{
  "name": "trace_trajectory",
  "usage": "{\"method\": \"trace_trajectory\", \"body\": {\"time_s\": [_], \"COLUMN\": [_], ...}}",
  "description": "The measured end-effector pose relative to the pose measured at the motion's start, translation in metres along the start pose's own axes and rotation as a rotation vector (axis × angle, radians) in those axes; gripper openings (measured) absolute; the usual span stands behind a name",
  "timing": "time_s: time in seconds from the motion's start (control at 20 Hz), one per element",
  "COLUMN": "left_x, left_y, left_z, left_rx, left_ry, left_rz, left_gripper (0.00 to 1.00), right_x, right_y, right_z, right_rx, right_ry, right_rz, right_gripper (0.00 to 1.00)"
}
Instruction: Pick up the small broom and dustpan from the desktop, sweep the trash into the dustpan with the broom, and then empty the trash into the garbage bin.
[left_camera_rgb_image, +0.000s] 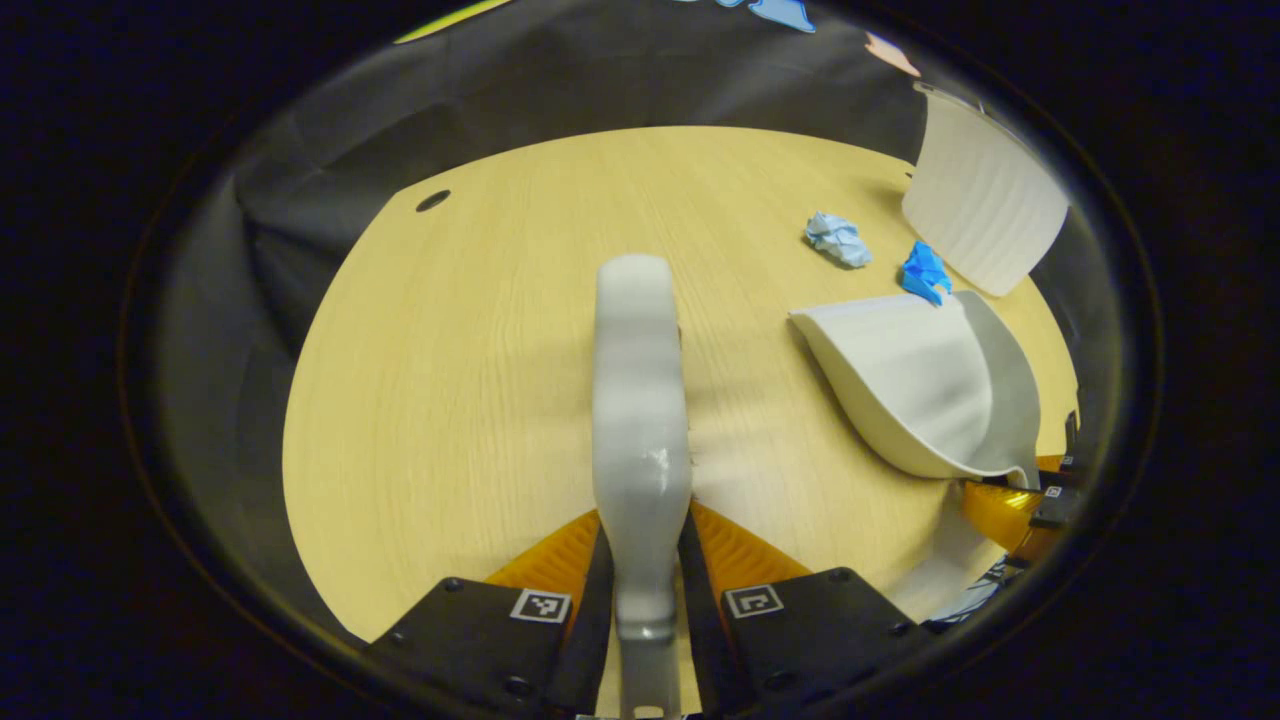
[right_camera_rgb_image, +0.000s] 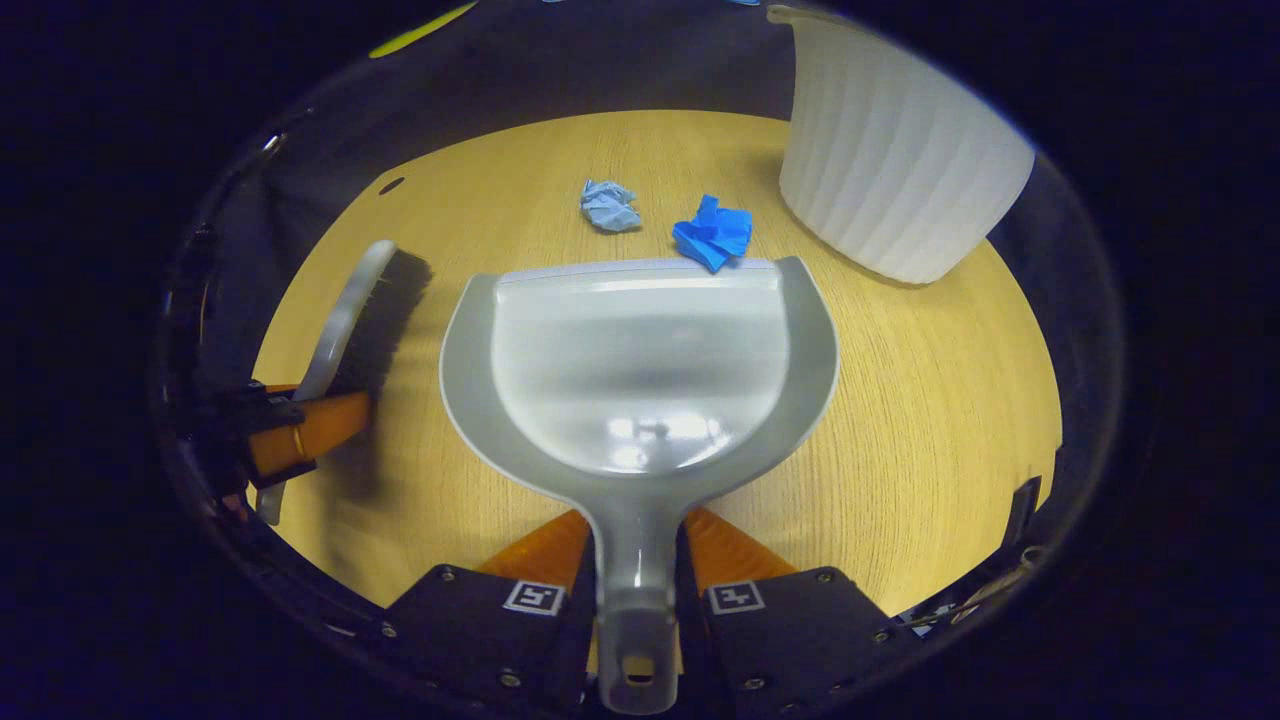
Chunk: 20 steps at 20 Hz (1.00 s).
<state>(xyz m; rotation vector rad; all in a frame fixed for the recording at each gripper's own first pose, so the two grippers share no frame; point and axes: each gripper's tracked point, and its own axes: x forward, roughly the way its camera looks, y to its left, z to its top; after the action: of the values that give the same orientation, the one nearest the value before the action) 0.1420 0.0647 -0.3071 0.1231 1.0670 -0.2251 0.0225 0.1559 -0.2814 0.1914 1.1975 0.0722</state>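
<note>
My left tool (left_camera_rgb_image: 645, 560) clamps the broom (left_camera_rgb_image: 640, 400) handle above the worktop (left_camera_rgb_image: 480, 350). My right tool (right_camera_rgb_image: 640, 580) grips the dustpan (right_camera_rgb_image: 640, 360), its lip touching the blue trash (right_camera_rgb_image: 713, 232) beside the bin (right_camera_rgb_image: 900, 170).

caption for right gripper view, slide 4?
Right gripper holds dustpan by its handle, lip near blue paper wads, white bin beyond.

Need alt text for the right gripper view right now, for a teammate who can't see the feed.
The right hand-held gripper is shut on the handle of a grey dustpan, whose front lip sits on the wooden desktop touching a bright blue paper scrap. A pale blue crumpled wad lies just beyond, a white ribbed garbage bin upper right, and the small broom left.
</note>
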Motion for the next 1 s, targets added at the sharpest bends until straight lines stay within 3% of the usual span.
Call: {"method": "trace_trajectory", "body": {"time_s": [0.2, 0.4, 0.7, 1.0], "left_x": [0.003, 0.006, 0.0, 0.002], "left_y": [0.0, -0.001, 0.002, -0.006], "left_z": [0.007, 0.009, 0.015, 0.057], "left_rx": [0.015, 0.022, -0.035, 0.029], "left_ry": [-0.022, -0.026, -0.025, -0.065], "left_rz": [-0.01, -0.029, -0.05, -0.083], "left_gripper": [0.35, 0.36, 0.34, 0.36], "right_x": [0.006, 0.003, -0.006, -0.006], "right_y": [0.001, -0.001, -0.003, -0.014], "right_z": [-0.004, -0.002, 0.014, 0.01], "right_rx": [-0.031, -0.038, -0.014, -0.023], "right_ry": [0.005, -0.012, -0.147, -0.17], "right_rz": [0.01, 0.019, 0.049, 0.061], "right_gripper": [0.36, 0.35, 0.35, 0.33]}}
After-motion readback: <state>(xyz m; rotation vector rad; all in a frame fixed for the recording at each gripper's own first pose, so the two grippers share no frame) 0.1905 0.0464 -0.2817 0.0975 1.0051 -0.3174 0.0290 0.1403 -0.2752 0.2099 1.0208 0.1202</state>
